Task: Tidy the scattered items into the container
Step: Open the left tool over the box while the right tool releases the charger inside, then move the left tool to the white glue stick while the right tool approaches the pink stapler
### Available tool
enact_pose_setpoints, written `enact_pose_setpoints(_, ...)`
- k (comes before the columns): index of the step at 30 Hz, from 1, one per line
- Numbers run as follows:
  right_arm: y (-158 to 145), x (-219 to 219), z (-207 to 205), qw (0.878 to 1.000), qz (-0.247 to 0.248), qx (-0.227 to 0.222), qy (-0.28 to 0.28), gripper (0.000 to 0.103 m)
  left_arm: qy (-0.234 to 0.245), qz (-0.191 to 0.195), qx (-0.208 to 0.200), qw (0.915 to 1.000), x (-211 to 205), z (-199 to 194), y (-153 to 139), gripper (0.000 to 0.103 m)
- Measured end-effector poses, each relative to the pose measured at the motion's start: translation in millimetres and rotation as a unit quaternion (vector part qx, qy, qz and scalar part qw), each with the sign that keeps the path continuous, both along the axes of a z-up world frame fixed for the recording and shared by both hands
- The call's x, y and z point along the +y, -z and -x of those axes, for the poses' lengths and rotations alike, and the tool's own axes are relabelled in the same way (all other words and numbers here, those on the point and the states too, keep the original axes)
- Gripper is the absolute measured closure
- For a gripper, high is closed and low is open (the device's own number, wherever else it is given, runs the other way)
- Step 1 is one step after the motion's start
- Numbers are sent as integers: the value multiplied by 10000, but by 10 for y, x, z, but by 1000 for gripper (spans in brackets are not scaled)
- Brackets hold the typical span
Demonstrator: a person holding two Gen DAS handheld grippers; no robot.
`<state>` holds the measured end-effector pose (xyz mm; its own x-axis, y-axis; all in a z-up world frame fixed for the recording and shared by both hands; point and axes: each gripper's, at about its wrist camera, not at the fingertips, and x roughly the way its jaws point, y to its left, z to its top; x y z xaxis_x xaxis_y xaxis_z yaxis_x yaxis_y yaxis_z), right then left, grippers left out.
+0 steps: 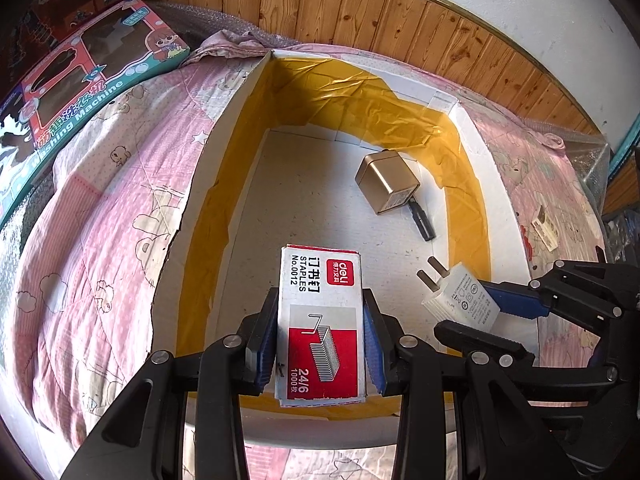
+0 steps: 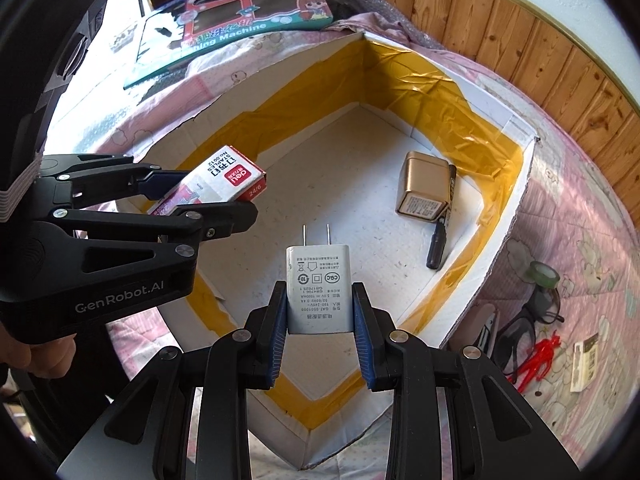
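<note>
Pink bed [image 2: 580, 240]: box [image 1: 496, 200] has 2 items; my left fingers [image 1: 320, 340] clamp staples [image 1: 322, 320], right fingers [image 2: 320, 320] clamp charger [image 2: 319, 288], both over it; glasses [image 2: 524, 332] etc. left.

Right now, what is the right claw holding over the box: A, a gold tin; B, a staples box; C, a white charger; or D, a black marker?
C: the right claw is shut on the white charger, prongs pointing forward; the staples box is in the left claw.

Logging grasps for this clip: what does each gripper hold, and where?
Left gripper: red-and-white cardboard staples box, clamped on its long sides. Right gripper: white plastic plug adapter, by its sides, prongs forward.
</note>
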<state>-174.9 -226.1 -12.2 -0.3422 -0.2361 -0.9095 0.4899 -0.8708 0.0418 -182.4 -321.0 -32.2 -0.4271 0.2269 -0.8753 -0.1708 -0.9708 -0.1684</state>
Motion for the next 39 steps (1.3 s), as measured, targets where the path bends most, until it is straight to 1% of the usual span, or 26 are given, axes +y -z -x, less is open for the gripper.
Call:
enact_pose_setpoints(5,15,7,11,10000,41,-35,3,71,-89,7,7,10000,-22,16,-31,64)
enact_pose_setpoints(8,-39,54,0,9999,148,50,61,70,-146,-109,-138,9997,-40,36,9,62)
enact_pose_setpoints(10,-138,144,-30,9990,370,170,157,70,-315,-66,-172,9993,-74,23,28,51)
enact_pose_setpoints(11,-199,203,-50,9982,506,231,214,70,-361,-92,-158,9992,-92,4,22,49)
enact_pose_setpoints(15,-386,454,-171,9944,890,427,376,70,-405,-121,-112,9990,-120,-81,-26,48)
enact_pose_setpoints(19,-458,697,-346,9886,1262,583,570,70,-411,-120,-66,9991,-104,-188,-88,48)
enact_pose_setpoints(22,-435,792,-417,9841,1549,524,689,71,-352,-38,44,9994,-19,-294,-165,48)
enact_pose_setpoints(25,-370,819,-446,9816,1749,355,682,75,-295,-53,223,9993,83,-414,-274,48)
enact_pose_setpoints(29,-362,938,-482,9754,2049,243,773,75,-117,-213,475,9986,262,-583,-452,48)
enact_pose_setpoints(33,-433,1211,-505,9684,2270,295,991,75,158,-446,605,9970,507,-719,-606,48)
enact_pose_setpoints(36,-434,1456,-509,9641,2331,313,1229,73,372,-503,684,9957,730,-799,-679,47)
enact_pose_setpoints(39,-412,1719,-510,9599,2352,323,1491,73,564,-518,725,9944,962,-863,-693,47)
